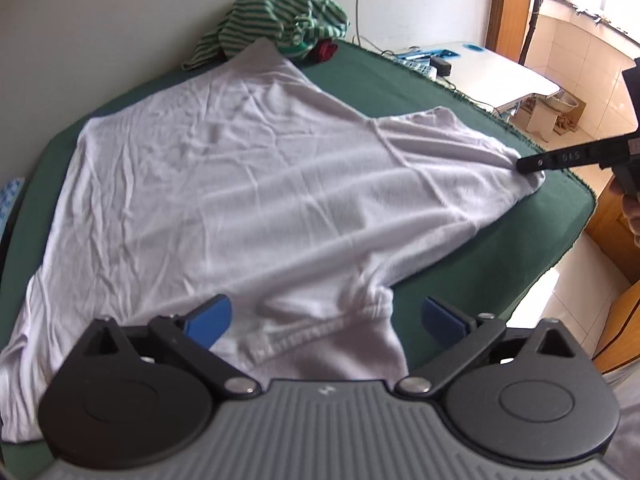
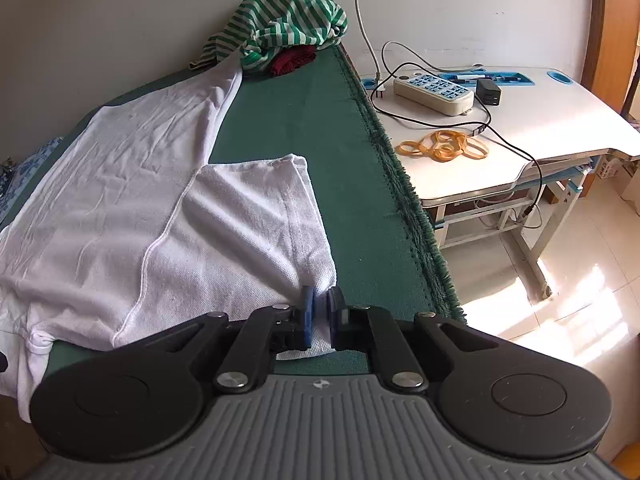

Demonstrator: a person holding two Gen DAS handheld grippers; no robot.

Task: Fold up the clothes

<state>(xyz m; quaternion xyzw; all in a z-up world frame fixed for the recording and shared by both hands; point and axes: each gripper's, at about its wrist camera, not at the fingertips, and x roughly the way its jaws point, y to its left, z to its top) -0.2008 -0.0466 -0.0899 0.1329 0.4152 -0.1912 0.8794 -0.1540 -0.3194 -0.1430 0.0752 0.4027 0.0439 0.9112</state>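
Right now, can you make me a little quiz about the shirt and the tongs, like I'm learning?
1. True or false: the left tongs are open.
2. What do the right tongs pinch: A) the striped clothes, B) the white shirt, C) the rubber bands?
3. Fill in: the shirt lies on a ____ cloth.

Key:
1. True; the blue pads stand wide apart over the shirt.
2. B; they are closed on the sleeve's edge.
3. Green.
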